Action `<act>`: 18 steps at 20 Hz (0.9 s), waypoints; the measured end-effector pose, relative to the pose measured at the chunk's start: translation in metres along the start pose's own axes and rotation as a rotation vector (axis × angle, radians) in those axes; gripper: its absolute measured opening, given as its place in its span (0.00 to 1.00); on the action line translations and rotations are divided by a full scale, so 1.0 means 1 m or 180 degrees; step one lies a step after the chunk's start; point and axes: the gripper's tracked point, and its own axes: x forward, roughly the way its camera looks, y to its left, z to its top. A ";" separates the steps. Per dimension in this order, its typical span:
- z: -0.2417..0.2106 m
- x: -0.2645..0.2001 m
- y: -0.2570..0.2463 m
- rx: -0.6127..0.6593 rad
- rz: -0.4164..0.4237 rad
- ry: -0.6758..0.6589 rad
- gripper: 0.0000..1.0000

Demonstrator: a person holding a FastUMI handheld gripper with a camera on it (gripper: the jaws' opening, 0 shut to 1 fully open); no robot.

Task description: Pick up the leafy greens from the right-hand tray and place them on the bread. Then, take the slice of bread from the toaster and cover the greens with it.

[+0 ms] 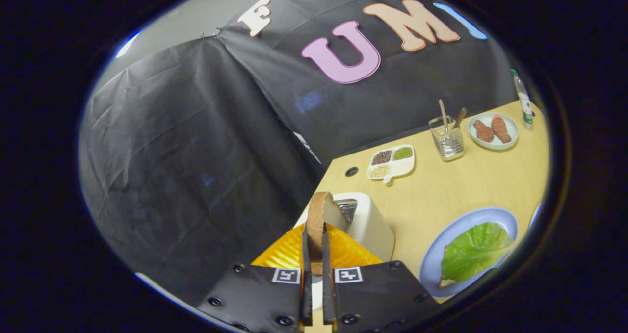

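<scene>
My gripper [314, 244] is clamped on the slice of bread [321, 215]: both fingers press its flat faces, one on each side, and the slice stands on edge between them, its crust rim toward me. The slice is lifted clear above the toaster [370, 225], which sits just ahead of the fingers with one slot visible beside the bread.

To the right of the toaster, on the wooden table [441, 191], lies a blue plate [441, 244]. On it the leafy greens [473, 249] are spread flat over a lower slice of bread [445, 282], of which only a corner of crust peeks out at the near edge of the leaf.

Farther back on the table: a white divided dish [392, 162] with grains in three compartments, a wire utensil holder [447, 139] with wooden handles upright in it, and a small plate [493, 131] carrying two brown pieces of food. A bottle [525, 102] stands just beside that small plate.
</scene>
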 end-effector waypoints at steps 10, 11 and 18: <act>0.058 -0.074 -0.039 0.0094 -0.0038 -0.0589 0.11; 0.057 -0.079 -0.047 0.0131 -0.0053 -0.0601 0.11; 0.023 -0.103 -0.125 0.0496 -0.0240 -0.0507 0.11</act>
